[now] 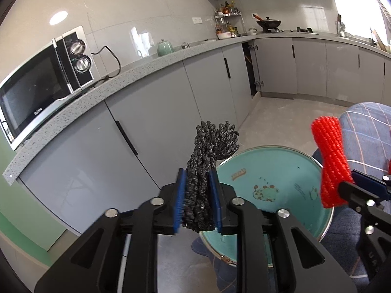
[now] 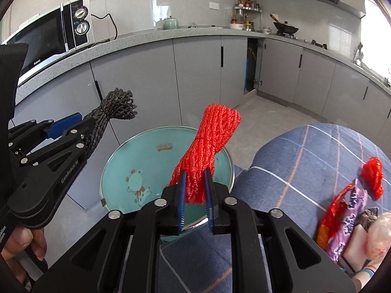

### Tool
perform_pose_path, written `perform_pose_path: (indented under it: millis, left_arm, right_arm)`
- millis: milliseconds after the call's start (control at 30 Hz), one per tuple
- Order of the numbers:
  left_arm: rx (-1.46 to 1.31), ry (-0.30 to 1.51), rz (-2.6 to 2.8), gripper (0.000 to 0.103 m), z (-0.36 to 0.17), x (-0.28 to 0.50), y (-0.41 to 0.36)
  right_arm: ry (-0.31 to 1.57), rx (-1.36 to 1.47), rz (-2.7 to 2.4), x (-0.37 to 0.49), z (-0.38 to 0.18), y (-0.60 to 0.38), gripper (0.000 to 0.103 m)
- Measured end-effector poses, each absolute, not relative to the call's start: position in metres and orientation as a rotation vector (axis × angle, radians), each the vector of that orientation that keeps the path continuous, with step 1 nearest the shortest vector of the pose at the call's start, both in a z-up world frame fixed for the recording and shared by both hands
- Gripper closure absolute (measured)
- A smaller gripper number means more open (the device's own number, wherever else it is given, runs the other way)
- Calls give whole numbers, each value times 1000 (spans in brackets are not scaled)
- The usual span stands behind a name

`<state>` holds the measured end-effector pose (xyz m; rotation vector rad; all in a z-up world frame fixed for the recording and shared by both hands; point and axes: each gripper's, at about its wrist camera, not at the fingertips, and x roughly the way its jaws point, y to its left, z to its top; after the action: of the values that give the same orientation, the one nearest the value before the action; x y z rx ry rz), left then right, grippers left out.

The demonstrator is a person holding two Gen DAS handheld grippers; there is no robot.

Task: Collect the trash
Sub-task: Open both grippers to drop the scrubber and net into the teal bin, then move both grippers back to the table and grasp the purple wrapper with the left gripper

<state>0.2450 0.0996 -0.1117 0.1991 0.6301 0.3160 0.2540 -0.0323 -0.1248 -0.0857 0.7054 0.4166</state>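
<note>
My left gripper point(image 1: 197, 201) is shut on a black foam net point(image 1: 207, 151), held above the left rim of a teal bin point(image 1: 281, 171) with a cartoon print inside. My right gripper point(image 2: 195, 197) is shut on a red foam net point(image 2: 207, 146), held over the same teal bin point(image 2: 136, 161). The red net point(image 1: 330, 161) and right gripper also show at the right of the left wrist view. The black net point(image 2: 110, 112) and left gripper point(image 2: 85, 127) show at the left of the right wrist view.
A blue plaid cloth surface point(image 2: 305, 171) lies right of the bin, with another red net point(image 2: 372, 173), a purple wrapper point(image 2: 352, 214) and other trash. Grey cabinets point(image 1: 146, 112) and a counter with a microwave point(image 1: 44, 80) stand behind. One cabinet door point(image 2: 251, 66) is ajar.
</note>
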Motion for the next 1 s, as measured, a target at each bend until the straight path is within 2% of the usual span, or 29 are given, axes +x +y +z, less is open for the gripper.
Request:
perform_pose_path:
  millis: [67, 100, 133, 200, 333, 433, 733, 1000]
  left_arm:
    - [204, 640, 302, 69, -116, 248, 98]
    - [208, 642, 305, 62, -119, 249, 96]
    - [206, 643, 300, 53, -121, 250, 95]
    - [213, 644, 291, 50, -124, 251, 93]
    - [215, 653, 300, 42, -127, 252, 94]
    - [212, 645, 319, 31, -126, 249, 98]
    - [207, 624, 315, 22, -118, 229, 94]
    - [228, 599, 257, 21, -109, 208, 65]
  right_arm:
    - [712, -86, 418, 258, -128, -31, 85]
    - [714, -85, 418, 259, -129, -31, 79]
    - [718, -84, 424, 259, -131, -31, 68]
    - [714, -85, 424, 260, -132, -32, 60]
    - [723, -68, 414, 261, -134, -38, 56]
    - [723, -47, 401, 259, -133, -46, 54]
    - [708, -28, 366, 234, -121, -65, 49]
    - [665, -20, 266, 196, -104, -109, 44]
